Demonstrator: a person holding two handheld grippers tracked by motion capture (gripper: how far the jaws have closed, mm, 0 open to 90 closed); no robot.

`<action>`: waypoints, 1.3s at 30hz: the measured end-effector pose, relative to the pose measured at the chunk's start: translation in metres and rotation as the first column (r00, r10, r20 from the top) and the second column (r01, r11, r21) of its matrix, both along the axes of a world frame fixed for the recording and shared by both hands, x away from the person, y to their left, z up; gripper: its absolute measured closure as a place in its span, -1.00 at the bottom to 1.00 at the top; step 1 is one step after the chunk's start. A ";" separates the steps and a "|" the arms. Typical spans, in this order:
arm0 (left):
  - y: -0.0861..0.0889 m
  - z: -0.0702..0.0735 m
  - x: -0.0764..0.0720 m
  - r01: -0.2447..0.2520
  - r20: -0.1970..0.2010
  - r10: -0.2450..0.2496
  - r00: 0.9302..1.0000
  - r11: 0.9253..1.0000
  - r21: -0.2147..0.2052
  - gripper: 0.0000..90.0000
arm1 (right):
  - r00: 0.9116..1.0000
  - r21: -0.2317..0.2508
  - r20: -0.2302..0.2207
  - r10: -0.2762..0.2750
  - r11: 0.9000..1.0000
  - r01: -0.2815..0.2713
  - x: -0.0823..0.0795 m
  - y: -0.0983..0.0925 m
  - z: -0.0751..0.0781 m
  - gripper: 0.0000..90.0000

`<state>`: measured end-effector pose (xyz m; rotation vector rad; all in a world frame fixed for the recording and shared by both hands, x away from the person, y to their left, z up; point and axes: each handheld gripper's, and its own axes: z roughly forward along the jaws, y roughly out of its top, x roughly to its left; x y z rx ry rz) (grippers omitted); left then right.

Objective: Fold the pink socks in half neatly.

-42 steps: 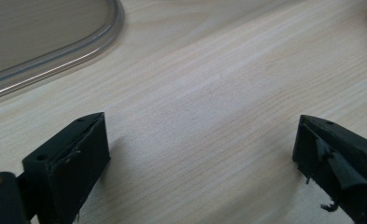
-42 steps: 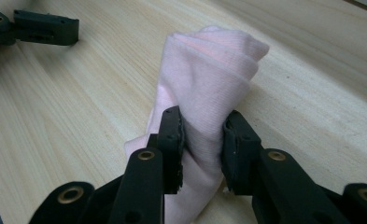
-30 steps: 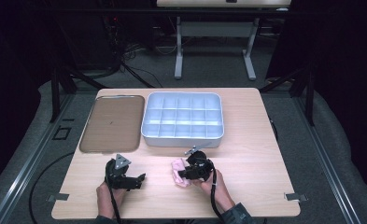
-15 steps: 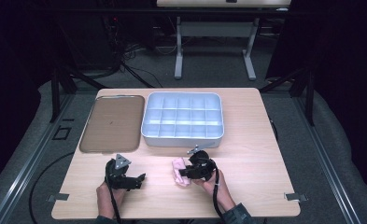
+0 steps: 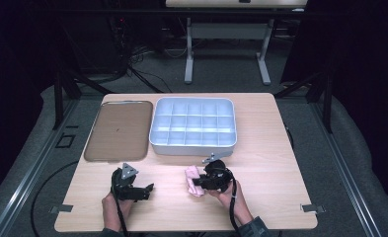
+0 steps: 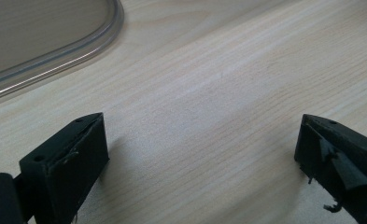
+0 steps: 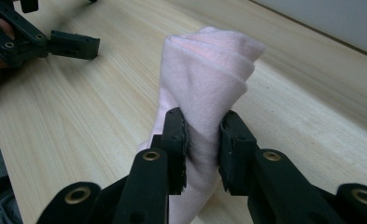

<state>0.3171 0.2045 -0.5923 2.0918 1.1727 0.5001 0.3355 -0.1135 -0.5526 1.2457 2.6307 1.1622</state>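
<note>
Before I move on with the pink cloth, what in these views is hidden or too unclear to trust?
- Pink cloth: right gripper view, its lower end is hidden behind the right gripper, whose jaws pinch it; the high view shows it too small to read the folds.
- Compartment tray: high view, the cells are too small and pale to tell their contents.
- Clear lid: left gripper view, cut off by the top and left edges.

This looks like a lab or recording studio. Black curtains point(image 5: 28, 59) surround a lone wooden tabletop point(image 5: 270, 133). Loose cables point(image 5: 142, 64) trail across grey carpet point(image 5: 221, 79) behind it.
</note>
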 end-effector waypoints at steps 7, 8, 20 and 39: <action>0.000 0.000 0.000 -0.002 0.000 0.002 1.000 1.000 0.001 -0.95 | 0.999 0.021 0.030 -0.017 1.000 0.016 -0.001 -0.006 0.007 0.65; 0.000 0.000 0.000 -0.003 0.000 0.003 1.000 1.000 0.001 -0.95 | 0.999 0.022 0.036 -0.017 1.000 0.016 -0.002 -0.006 0.008 0.65; 0.000 0.000 0.000 -0.004 0.000 0.004 1.000 1.000 -0.001 -0.95 | 0.998 0.022 0.056 -0.032 0.999 0.031 -0.006 -0.018 0.016 0.65; 0.000 0.000 0.000 -0.001 -0.003 0.001 1.000 1.000 0.001 -0.95 | 0.990 0.015 0.128 -0.057 0.998 0.056 -0.007 -0.030 0.036 0.65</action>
